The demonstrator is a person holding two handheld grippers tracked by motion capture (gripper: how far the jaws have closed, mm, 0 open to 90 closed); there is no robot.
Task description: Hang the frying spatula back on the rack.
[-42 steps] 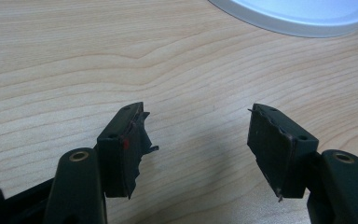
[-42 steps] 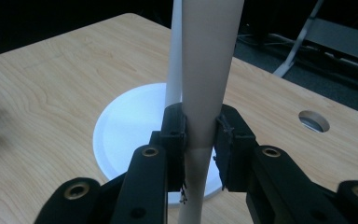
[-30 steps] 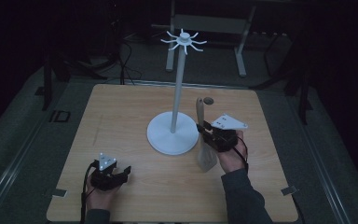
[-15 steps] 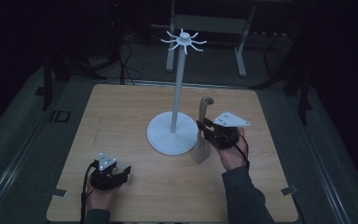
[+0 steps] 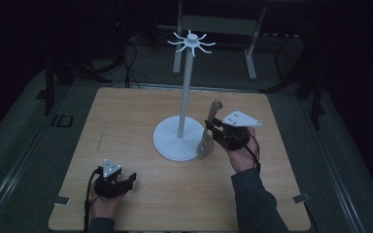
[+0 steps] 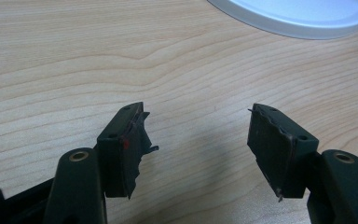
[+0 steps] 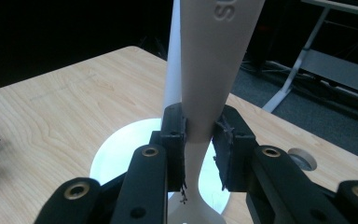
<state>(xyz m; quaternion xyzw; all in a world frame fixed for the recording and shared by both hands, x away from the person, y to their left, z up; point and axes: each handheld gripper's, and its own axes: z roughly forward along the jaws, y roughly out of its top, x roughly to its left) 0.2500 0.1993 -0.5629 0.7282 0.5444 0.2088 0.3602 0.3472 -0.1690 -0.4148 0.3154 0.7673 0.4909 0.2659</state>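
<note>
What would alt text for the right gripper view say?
The right gripper clamps the narrow neck of a pale spatula, handle pointing up. Behind stand a white stand's pole and round base on a wooden table.

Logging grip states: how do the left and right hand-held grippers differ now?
The left hand-held gripper is open and empty; the right hand-held gripper is shut on the spatula. The left one sits low over the table; the right one is beside the stand. Both have black jaws.

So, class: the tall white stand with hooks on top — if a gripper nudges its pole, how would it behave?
The stand probably resists tipping: its round base is wide and flat. Its thin, tall pole may flex or wobble. It could slide on the smooth wooden table.
</note>
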